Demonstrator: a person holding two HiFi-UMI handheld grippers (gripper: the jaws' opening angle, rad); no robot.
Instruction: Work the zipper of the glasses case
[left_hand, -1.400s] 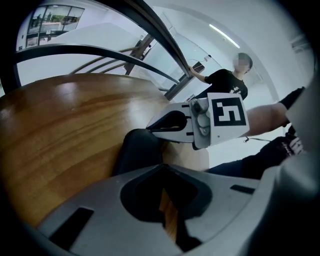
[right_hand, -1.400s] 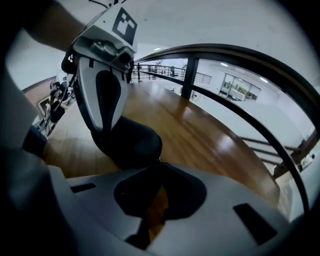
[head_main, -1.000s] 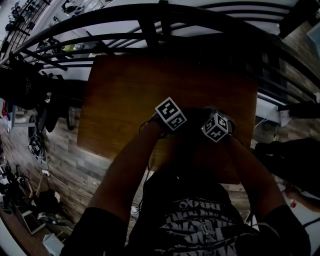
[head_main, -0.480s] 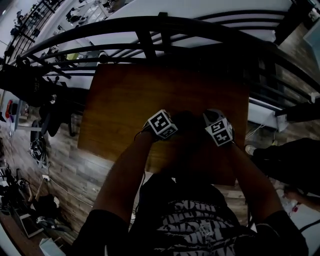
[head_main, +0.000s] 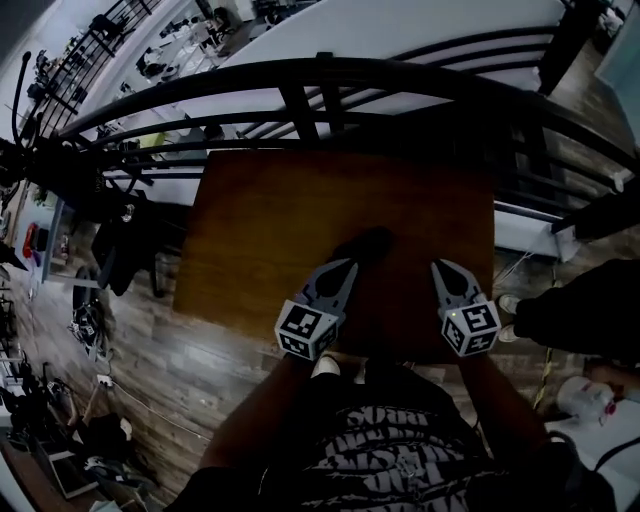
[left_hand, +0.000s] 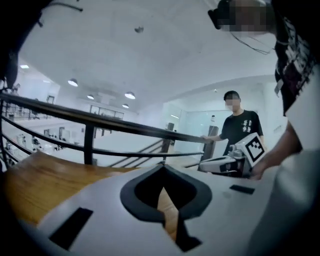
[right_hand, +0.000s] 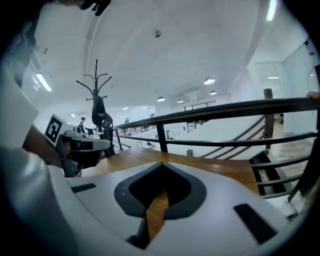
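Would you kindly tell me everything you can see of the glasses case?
The glasses case is a small, dark, rounded shape lying on the wooden table, just beyond the left gripper; contact cannot be judged. The right gripper stands apart from it. Its zipper and material are too dark to make out.

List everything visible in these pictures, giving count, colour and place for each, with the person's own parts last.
glasses case: one, dark, on the table, just beyond the left gripper's tip
table: one, brown wood, against the railing
railing: one, black, along the table's far edge
coat stand: one, black, dark garment hung on it, to the table's left
floor: grey-brown planks, around the table
bystander: one, black T-shirt, at the railing
left gripper: one, grey with black-and-white marker cube, shut, empty, over the table's near part
right gripper: one, same colours, shut, empty, right of the case
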